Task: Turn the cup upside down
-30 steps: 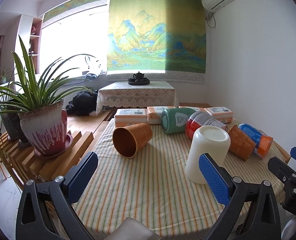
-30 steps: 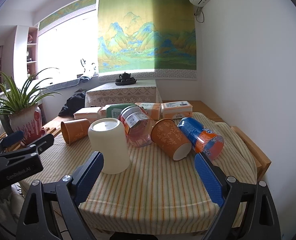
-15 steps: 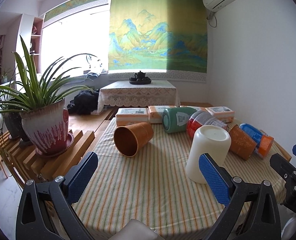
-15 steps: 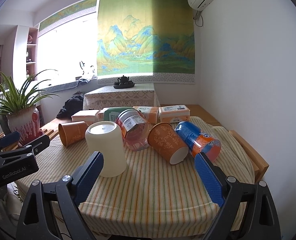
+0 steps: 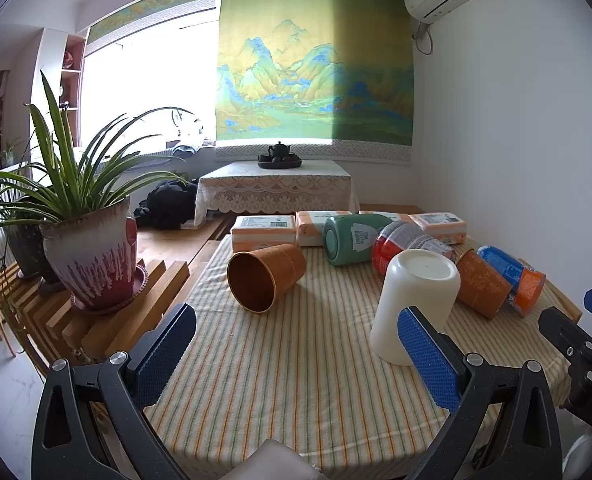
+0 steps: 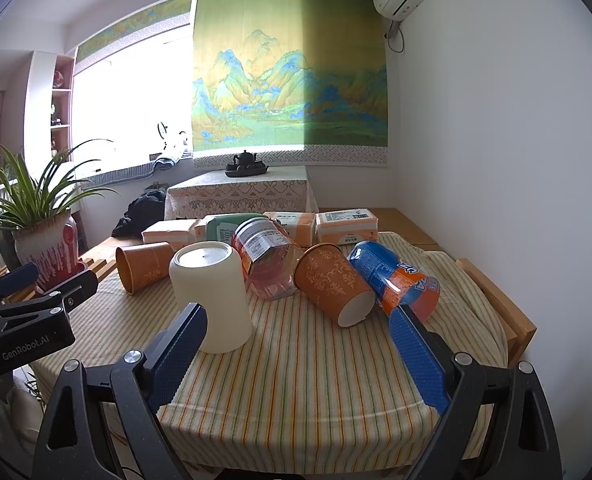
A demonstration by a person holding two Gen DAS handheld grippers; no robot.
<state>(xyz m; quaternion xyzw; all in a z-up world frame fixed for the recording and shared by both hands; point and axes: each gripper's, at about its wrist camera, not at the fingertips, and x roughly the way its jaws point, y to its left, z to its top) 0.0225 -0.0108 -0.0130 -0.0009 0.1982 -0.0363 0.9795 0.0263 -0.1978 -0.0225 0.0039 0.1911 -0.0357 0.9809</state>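
left wrist view: striped tablecloth (image 5: 296,380), potted plant (image 5: 88,248) beside, landscape hanging (image 5: 316,76) behind.

Bearing a striped tablecloth (image 5: 296,380): table. Standing mouth-down on it: cream cup (image 5: 414,304). Lying on their sides: plain orange paper cup (image 5: 266,276), green canister (image 5: 352,240), clear labelled jar (image 6: 266,258), patterned orange paper cup (image 6: 334,282), blue-and-orange soda can (image 6: 396,276). Lining the far edge: orange-and-white packets (image 5: 264,232).
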